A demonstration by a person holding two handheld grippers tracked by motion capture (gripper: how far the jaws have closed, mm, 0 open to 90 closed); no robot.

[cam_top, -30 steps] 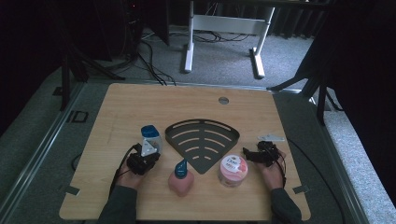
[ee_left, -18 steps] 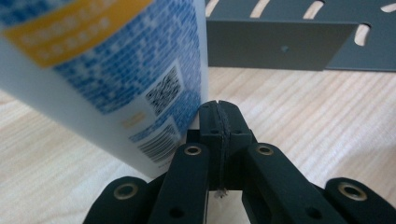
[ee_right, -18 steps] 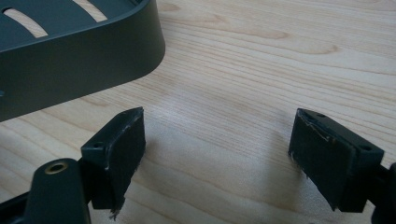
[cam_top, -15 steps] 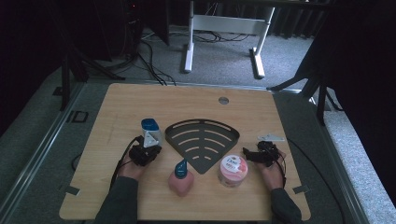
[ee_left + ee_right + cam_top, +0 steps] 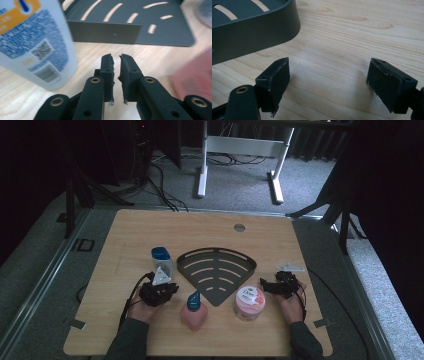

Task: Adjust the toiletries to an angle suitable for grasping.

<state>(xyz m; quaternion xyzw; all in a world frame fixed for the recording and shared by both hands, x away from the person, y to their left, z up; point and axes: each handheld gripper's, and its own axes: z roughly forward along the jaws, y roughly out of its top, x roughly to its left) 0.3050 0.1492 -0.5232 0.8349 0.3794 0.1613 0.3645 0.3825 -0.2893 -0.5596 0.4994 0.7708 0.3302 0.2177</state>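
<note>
left gripper (image 5: 116, 62): jaws just easing apart, nothing between | white bottle (image 5: 32, 42) upright just left of it, beside rack (image 5: 140, 22); looks light, slick; grab mid-body | right gripper (image 5: 328, 75): wide apart, empty

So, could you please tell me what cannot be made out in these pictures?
- White bottle: in the left gripper view the frame's top and left edges cut it off; its label print is too blurred to read.
- Pink thing: left gripper view, blurred and cut by the right edge.
- Pink jar: high view, lid lettering too small.
- Slotted black tray: right gripper view, cut by the top and left edges.
</note>
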